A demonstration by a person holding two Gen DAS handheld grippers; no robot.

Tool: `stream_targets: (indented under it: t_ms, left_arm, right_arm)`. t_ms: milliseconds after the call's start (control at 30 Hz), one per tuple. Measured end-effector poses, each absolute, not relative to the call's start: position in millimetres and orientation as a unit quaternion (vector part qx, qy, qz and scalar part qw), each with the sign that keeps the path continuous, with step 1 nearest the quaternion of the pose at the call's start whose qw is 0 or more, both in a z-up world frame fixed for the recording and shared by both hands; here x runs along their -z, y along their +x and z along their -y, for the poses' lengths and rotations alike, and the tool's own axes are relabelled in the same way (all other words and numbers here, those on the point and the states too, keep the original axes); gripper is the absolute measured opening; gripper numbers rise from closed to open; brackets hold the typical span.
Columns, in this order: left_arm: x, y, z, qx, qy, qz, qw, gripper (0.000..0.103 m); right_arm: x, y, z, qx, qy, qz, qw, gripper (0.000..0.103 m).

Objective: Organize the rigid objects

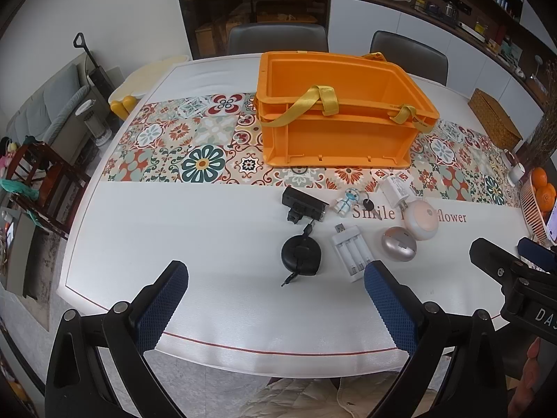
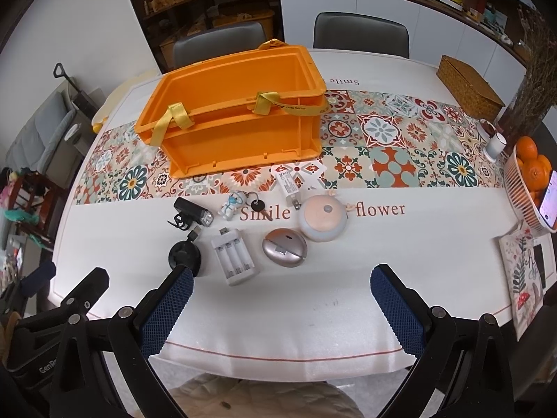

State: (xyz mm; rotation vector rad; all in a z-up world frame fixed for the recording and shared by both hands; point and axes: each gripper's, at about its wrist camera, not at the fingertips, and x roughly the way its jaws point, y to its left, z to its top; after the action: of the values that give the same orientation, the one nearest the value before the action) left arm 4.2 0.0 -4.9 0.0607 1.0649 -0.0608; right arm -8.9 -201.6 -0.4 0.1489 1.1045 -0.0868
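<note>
An empty orange crate [image 1: 334, 111] [image 2: 236, 118] with yellow straps stands on the patterned runner. In front of it lie a black bike light [image 1: 304, 205] [image 2: 193, 214], an astronaut keychain [image 1: 348, 202] [image 2: 235, 203], a white plug charger [image 1: 395, 190] [image 2: 289, 184], a round peach lamp [image 1: 423, 219] [image 2: 323, 217], a metallic oval case [image 1: 398, 244] [image 2: 284, 247], a white battery charger [image 1: 351, 252] [image 2: 235, 256] and a black cable reel [image 1: 301, 256] [image 2: 184, 256]. My left gripper [image 1: 276, 299] is open and empty near the table's front edge. My right gripper [image 2: 280, 303] is open and empty, right of the left one.
A woven box [image 2: 468, 87] sits at the back right. A basket of oranges [image 2: 529, 181] with a phone, a white cup [image 2: 494, 146] and a patterned pouch [image 2: 522, 275] are along the right edge. Chairs [image 2: 360, 31] stand behind the table.
</note>
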Motion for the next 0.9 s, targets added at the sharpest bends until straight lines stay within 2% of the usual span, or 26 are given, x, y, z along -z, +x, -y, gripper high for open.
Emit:
stream_targets:
  t_ms: [900]
  left_arm:
    - [6.7, 8.2, -1.6, 0.034, 0.025, -0.51, 0.859, 0.103]
  right_arm:
    - [2.8, -5.0, 200.0, 0.041, 0.073, -0.525, 0.847, 0.102]
